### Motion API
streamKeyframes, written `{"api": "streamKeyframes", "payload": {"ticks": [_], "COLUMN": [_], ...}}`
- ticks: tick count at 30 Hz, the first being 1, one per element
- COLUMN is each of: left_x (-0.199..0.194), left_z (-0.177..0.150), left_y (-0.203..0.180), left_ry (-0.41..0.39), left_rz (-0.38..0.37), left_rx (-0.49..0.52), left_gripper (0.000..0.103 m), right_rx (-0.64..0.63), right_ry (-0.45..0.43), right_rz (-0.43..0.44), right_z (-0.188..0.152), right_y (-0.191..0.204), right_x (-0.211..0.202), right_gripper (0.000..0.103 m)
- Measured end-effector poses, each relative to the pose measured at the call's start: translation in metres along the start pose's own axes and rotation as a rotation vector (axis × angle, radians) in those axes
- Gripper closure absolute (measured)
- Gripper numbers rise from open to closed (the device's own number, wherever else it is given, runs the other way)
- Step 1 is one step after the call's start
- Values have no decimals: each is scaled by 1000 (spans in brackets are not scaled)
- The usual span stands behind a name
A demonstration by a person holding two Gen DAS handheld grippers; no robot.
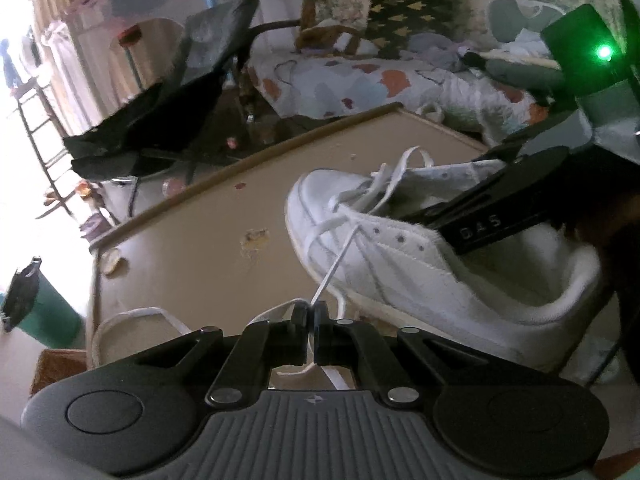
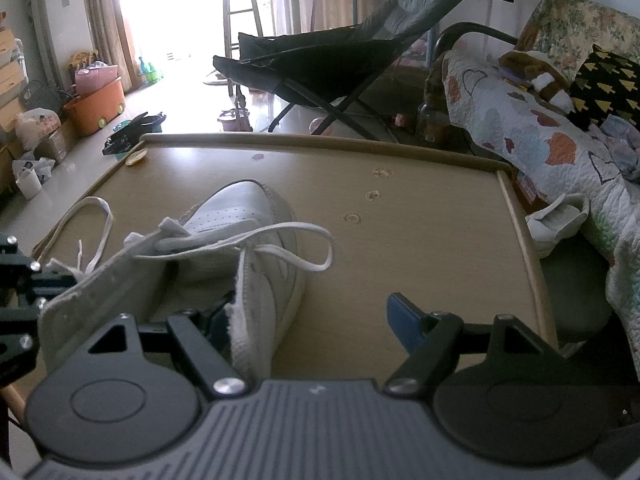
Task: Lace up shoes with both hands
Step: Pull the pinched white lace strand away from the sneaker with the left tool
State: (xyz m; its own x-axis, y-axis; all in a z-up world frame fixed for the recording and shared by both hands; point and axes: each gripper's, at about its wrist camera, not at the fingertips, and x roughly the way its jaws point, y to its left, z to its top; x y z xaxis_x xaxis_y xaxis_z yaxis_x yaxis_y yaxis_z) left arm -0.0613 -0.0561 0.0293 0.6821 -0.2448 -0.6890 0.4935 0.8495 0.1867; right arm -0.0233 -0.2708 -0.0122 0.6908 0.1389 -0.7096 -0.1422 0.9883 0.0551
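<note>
A white sneaker [image 1: 400, 256] lies on the beige table [image 1: 192, 248], toe pointing away. My left gripper [image 1: 311, 314] is shut on a white lace [image 1: 336, 268] that runs taut up to an eyelet on the shoe's near side. More of this lace loops slack on the table [image 1: 132, 314]. In the right wrist view my right gripper [image 2: 308, 312] is open wide. Its left finger sits inside the sneaker [image 2: 240, 216], and its blue-padded right finger [image 2: 404, 320] stands outside, apart from the shoe's side wall. Another lace end [image 2: 316, 248] curls over that side. The left gripper [image 2: 16, 284] shows at the left edge.
The table has a raised rim [image 2: 520, 220]. A second white shoe [image 2: 560, 220] lies off its right edge by the quilted sofa [image 2: 540, 136]. A black folding chair [image 2: 328, 64] stands beyond the far edge. Small stickers [image 2: 352, 217] dot the tabletop.
</note>
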Motion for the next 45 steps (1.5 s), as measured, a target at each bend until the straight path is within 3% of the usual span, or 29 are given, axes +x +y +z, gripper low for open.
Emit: {"api": "streamKeyframes", "payload": {"ticks": [31, 45], "left_x": [3, 2], "left_z": [-17, -16], "left_y": [55, 61], "left_ry": [138, 124], "left_rz": [194, 207], "left_rx": [-240, -300], "left_gripper": [100, 98], "right_rx": [-5, -8], "right_ry": [-1, -4], "right_rz": [-8, -10], "right_z": [0, -1], "right_y": [1, 2], "right_x": [2, 2], "right_gripper": [23, 23]}}
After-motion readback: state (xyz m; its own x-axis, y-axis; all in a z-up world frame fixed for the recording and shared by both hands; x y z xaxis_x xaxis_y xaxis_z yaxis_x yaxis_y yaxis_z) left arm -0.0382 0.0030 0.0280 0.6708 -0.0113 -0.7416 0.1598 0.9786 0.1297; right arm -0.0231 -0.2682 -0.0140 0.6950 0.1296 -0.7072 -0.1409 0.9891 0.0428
